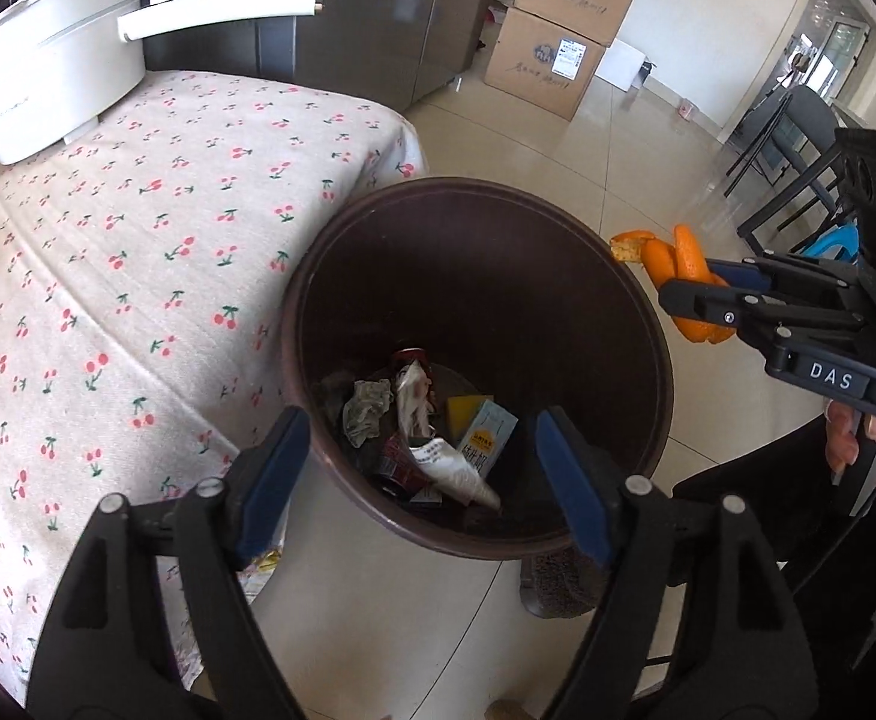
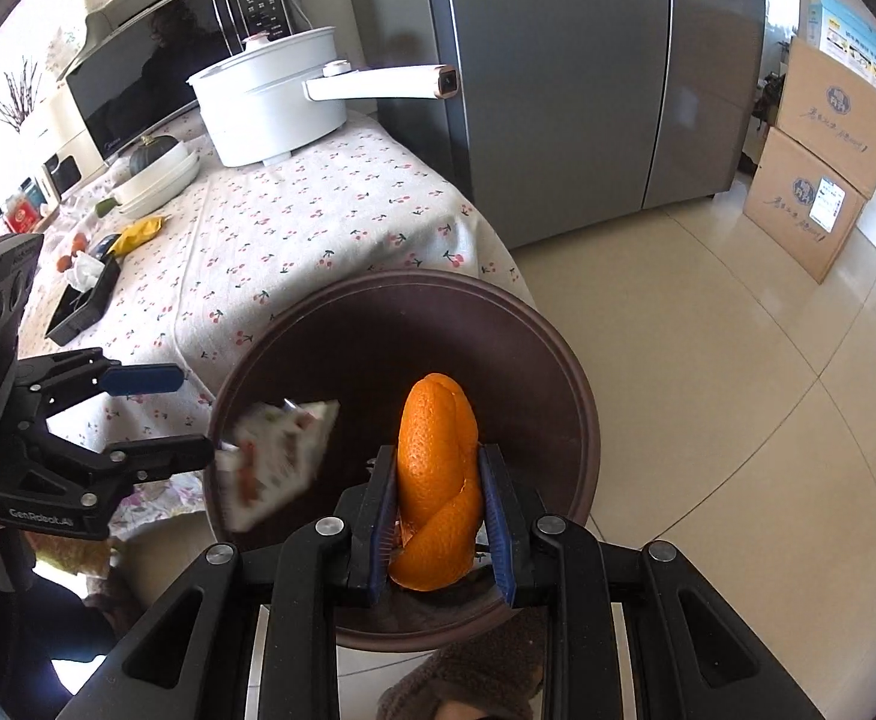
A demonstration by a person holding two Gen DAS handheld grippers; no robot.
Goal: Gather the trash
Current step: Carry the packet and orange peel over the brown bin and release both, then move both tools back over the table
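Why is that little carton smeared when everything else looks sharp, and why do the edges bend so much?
In the right wrist view the carton is motion-blurred above the bin, while the orange peel stays crisp. In the left wrist view the tablecloth bows from fisheye distortion, dark corners frame it, and the floor glares.

The bin point(image 1: 330, 276) stands on the floor point(image 1: 558, 138) beside the table point(image 1: 138, 240), litter point(image 1: 432, 438) inside.
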